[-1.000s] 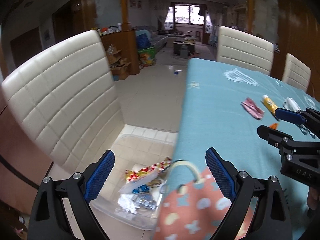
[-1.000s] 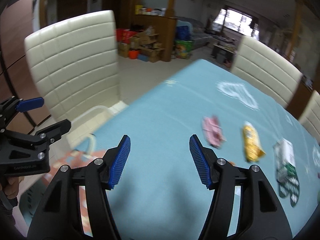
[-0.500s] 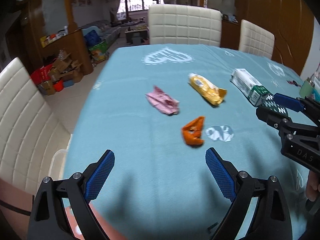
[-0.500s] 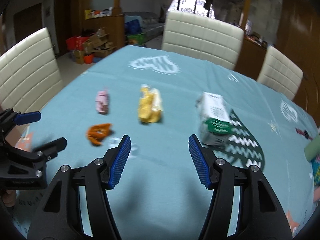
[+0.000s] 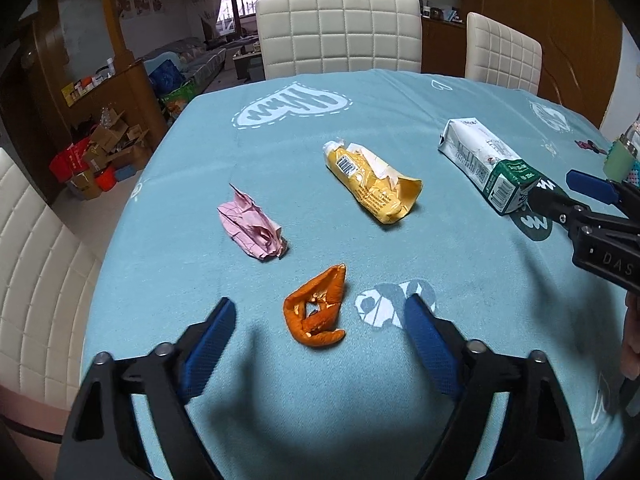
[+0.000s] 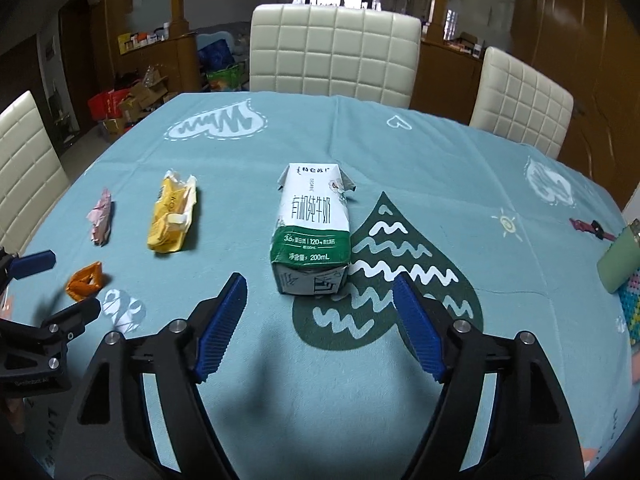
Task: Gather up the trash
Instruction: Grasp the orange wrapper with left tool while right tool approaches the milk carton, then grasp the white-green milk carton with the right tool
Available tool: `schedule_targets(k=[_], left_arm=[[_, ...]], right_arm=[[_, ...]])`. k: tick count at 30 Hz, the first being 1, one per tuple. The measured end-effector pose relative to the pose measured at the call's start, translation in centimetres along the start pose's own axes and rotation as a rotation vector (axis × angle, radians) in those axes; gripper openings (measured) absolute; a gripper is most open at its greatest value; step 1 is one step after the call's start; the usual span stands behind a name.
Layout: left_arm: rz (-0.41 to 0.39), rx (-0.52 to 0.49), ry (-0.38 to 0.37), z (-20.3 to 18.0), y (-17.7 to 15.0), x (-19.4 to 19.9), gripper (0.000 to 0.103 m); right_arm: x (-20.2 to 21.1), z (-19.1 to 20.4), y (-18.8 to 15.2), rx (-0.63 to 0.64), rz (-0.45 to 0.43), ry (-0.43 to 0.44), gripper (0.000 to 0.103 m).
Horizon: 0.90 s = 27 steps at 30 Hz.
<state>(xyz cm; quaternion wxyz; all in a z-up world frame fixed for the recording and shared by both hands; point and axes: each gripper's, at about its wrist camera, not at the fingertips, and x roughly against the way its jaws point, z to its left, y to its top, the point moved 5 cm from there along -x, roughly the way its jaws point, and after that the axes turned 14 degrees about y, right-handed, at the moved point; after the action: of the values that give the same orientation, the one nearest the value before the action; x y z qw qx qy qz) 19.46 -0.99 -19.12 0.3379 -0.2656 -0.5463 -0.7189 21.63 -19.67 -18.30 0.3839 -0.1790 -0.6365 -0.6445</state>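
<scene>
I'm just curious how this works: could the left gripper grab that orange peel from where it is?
Probably yes. The left gripper is open, and the orange peel lies between its fingers with nothing in the way.

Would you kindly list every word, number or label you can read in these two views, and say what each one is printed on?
"200mL": green band of the milk carton.
"36" and "120": same green band; the small characters beside them are too small to read.
"有机纯牛奶": large print on the carton's white face.
"DAS": body of the right gripper, cut off at the frame edge.
Barcode on the yellow wrapper: digits too small to read.
Left gripper: no text visible.
</scene>
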Motion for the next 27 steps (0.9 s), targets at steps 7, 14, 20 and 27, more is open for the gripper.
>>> schedule_targets(k=[7, 14, 20, 27], left_arm=[[0.051, 0.000, -0.037, -0.6, 0.1, -1.5, 0.034], [0.034, 0.011, -0.021, -0.3, 0.0, -1.3, 0.029], [0.006, 0.020, -0.020, 0.3, 0.3, -0.3, 0.027], [-0.024, 0.039, -0.017, 1.5, -0.2, 1.6, 0.027]], right_arm=[[-2.4, -0.8, 0.5, -0.004, 0.018, 0.007, 0.078], [-3.2, -0.8, 0.2, -0.028, 0.025, 0.030, 0.050], [-1.1, 0.5, 0.3, -0.004, -0.021, 0.038, 0.050], [1.2, 4.5, 0.4, 0.071, -0.038, 0.090, 0.050]])
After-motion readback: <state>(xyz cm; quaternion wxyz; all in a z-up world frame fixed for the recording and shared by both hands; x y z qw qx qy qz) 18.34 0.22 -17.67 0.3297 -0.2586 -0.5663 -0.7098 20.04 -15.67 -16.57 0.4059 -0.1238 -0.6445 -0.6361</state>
